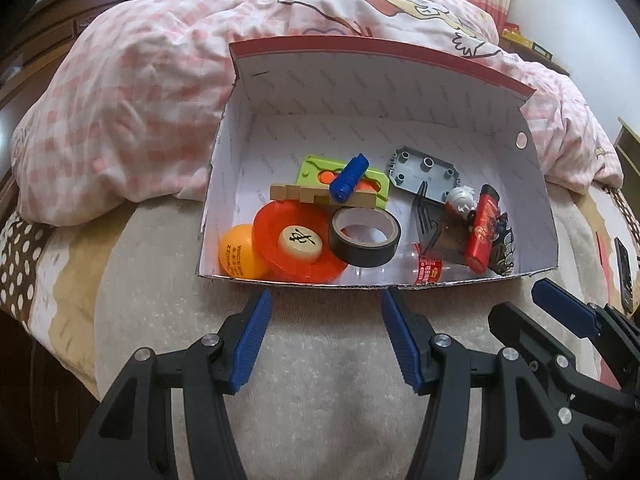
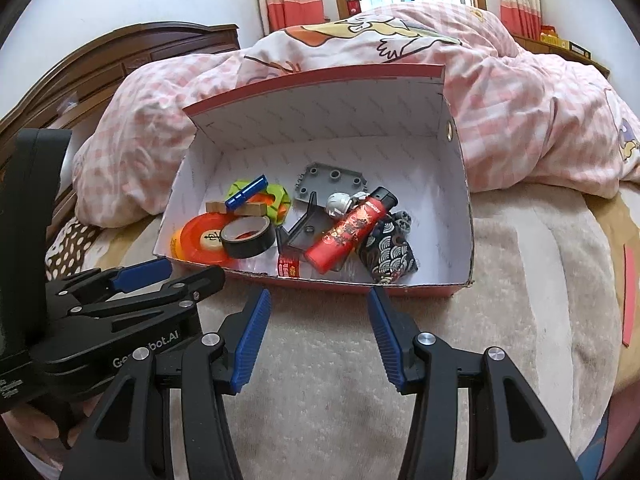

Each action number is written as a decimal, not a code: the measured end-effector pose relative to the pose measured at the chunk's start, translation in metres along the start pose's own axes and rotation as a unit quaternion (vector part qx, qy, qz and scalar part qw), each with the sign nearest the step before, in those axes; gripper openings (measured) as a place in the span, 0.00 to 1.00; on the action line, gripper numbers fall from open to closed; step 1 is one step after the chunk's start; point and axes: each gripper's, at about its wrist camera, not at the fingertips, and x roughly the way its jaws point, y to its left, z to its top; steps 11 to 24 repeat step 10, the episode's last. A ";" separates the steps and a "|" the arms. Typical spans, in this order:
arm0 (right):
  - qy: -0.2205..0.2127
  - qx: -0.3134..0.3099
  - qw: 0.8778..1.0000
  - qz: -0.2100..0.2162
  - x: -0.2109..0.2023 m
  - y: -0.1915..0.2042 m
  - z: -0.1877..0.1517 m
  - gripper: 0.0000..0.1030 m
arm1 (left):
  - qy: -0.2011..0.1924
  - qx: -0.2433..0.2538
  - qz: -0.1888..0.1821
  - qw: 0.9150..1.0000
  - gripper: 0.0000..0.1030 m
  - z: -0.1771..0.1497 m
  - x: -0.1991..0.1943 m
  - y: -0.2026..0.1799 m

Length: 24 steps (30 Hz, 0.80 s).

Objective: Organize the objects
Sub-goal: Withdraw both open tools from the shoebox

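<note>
Judging from how things lie, most of the sorting looks done: the bed (image 1: 328, 360) in front of me carries nothing loose that I can see, and the cardboard box (image 1: 224, 184) resting on it against the pink quilt (image 1: 132, 120) already holds the lot. Inside sit the orange ring (image 1: 280, 256), black tape roll (image 1: 364, 236), red lighter (image 2: 348, 232), grey brick plate (image 1: 424, 168), orange ball (image 1: 236, 256), blue cylinder (image 1: 348, 178) and chess piece (image 1: 300, 242), jumbled, not arranged. My left tongs (image 1: 326, 304) and right tongs (image 2: 318, 300) hover just short of the near wall, both open and empty; what remains is perhaps tidying within
</note>
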 end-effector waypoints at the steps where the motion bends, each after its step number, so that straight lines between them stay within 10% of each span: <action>1: 0.000 0.000 1.000 0.000 -0.001 0.000 0.000 0.50 | -0.001 0.001 0.001 1.000 0.56 0.000 -0.001 0.000; 24: -0.001 0.003 1.000 -0.001 -0.002 0.000 0.000 0.50 | 0.002 0.001 -0.002 1.000 0.56 0.000 0.000 -0.001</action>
